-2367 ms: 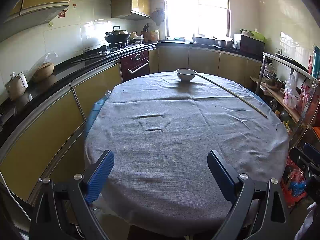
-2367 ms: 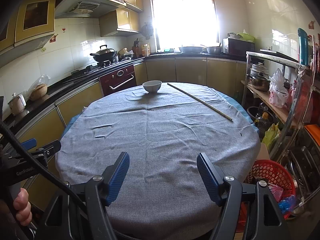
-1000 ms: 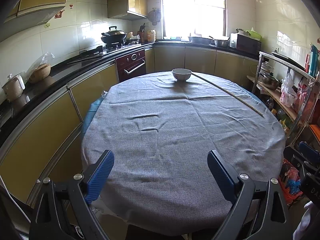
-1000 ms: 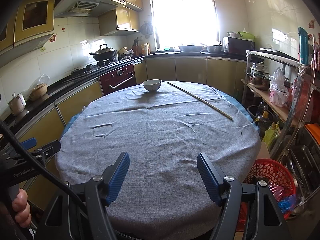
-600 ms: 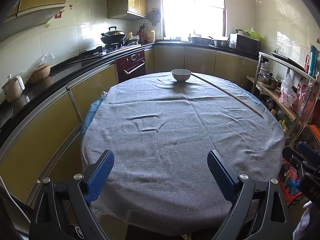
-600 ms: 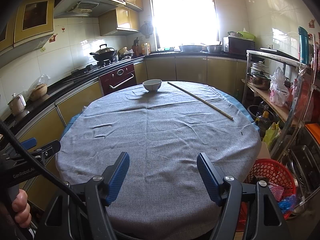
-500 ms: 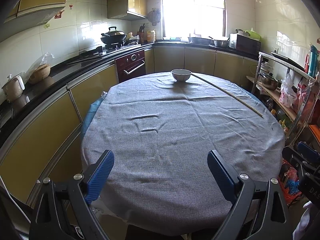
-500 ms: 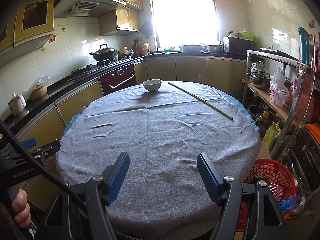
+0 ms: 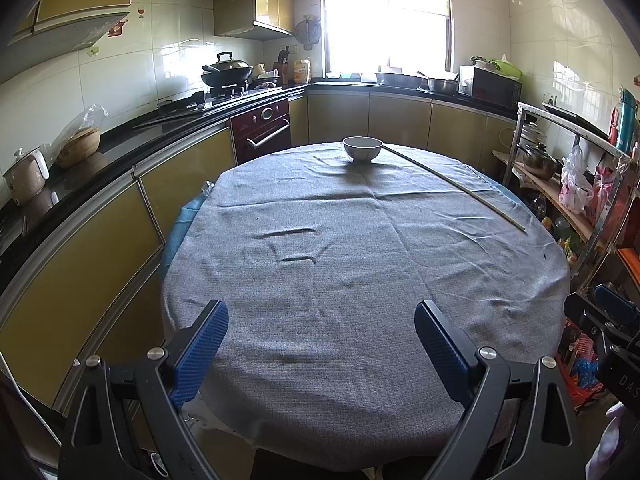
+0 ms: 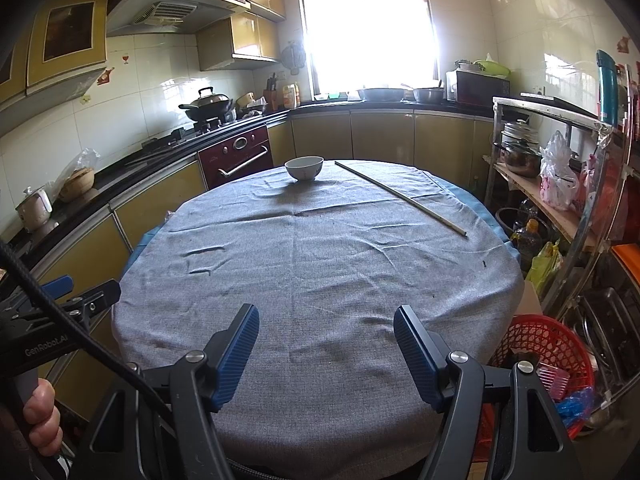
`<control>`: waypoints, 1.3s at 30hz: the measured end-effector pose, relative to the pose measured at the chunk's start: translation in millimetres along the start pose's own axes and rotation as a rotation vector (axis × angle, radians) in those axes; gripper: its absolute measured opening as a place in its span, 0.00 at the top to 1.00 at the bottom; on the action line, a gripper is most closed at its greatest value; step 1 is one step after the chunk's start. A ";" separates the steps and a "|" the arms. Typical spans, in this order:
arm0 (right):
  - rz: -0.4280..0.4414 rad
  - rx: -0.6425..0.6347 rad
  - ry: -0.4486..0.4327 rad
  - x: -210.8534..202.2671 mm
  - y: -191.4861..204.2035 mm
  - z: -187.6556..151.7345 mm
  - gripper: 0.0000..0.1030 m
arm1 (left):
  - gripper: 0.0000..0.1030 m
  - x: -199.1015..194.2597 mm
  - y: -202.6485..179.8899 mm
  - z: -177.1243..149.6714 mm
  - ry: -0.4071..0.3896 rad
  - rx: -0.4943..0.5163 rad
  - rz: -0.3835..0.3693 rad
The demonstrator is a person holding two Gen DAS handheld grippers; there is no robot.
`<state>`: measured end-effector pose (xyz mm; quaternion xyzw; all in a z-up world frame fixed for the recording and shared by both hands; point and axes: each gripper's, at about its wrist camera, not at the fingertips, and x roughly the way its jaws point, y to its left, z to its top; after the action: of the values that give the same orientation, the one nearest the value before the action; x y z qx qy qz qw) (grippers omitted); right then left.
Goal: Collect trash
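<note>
Left wrist, jaws wide over table (image 9: 360,280) edge

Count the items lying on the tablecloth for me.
2: a bowl at the far edge, and a long stick lying diagonally on the far right side. Small dark specks are too tiny to identify.

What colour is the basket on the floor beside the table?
Red basket, clearest in the right wrist view.

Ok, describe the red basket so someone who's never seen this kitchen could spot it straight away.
Start at the round table under the grey cloth. At its near right edge, low on the floor beside the metal shelf rack, sits the red basket. It is the only woven red plastic thing there, with pink and blue scraps inside.
</note>
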<state>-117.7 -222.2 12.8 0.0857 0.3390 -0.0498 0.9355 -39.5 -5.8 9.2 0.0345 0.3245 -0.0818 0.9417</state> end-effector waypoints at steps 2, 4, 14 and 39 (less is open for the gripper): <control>0.000 0.000 0.000 0.1 0.0 0.0 0.29 | 0.09 0.4 0.1 -0.5 0.001 0.000 0.000; 0.000 0.001 0.001 0.4 0.1 0.0 0.29 | 0.09 0.4 0.0 -0.6 0.000 0.000 0.000; 0.000 0.003 0.004 1.6 -1.0 -2.9 0.29 | 0.09 0.0 -0.6 -0.8 0.001 -0.001 0.001; -0.002 0.008 0.024 6.3 -3.6 -6.8 0.29 | 0.09 11.7 4.0 -3.1 0.025 -0.001 -0.015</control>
<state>-117.7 -224.6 3.1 0.0898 0.3501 -0.0509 0.9310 -31.6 -3.1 -0.4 0.0327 0.3363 -0.0886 0.9370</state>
